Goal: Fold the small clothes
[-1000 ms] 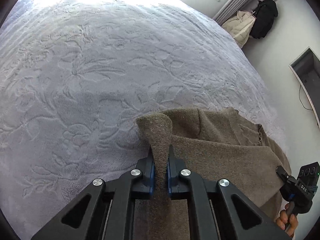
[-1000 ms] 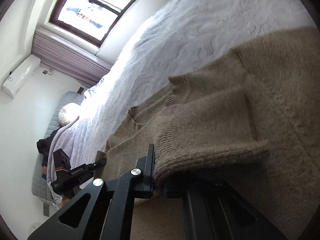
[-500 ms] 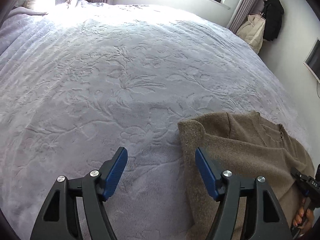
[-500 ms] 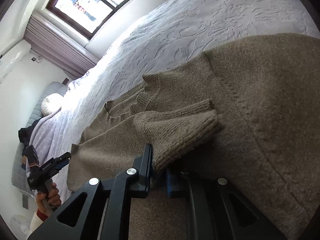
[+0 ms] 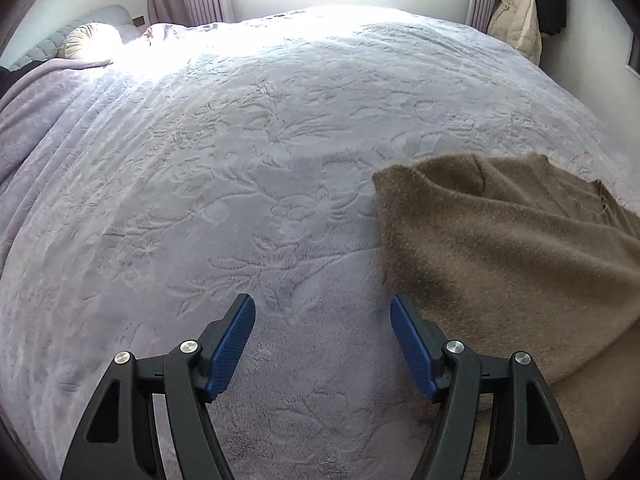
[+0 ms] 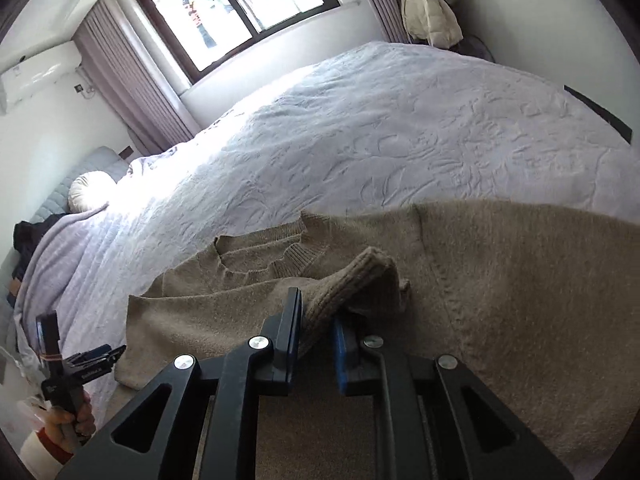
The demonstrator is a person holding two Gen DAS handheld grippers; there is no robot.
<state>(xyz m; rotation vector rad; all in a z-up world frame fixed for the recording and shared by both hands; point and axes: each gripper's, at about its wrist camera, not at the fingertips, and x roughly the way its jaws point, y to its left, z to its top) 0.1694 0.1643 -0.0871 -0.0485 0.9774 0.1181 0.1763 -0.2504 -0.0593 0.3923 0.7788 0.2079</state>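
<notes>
The brown sweater (image 6: 500, 292) is spread on the lavender embossed bedspread (image 5: 240, 168). Its ribbed cuff (image 6: 352, 280) is clamped between the fingers of the right gripper (image 6: 316, 308). The left gripper (image 5: 322, 320) is held wide apart over bare bedspread, just beside the sweater's folded edge. A window (image 6: 236, 4) and a cream jacket (image 6: 424, 8) are located beyond the bed.

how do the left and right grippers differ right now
The left gripper is open, its blue-padded fingers spread and empty over the pale bedspread. The right gripper is shut on the ribbed cuff of the brown sweater. The left hangs beside the sweater's edge; the right sits over its middle. Both are black, hand-held.
</notes>
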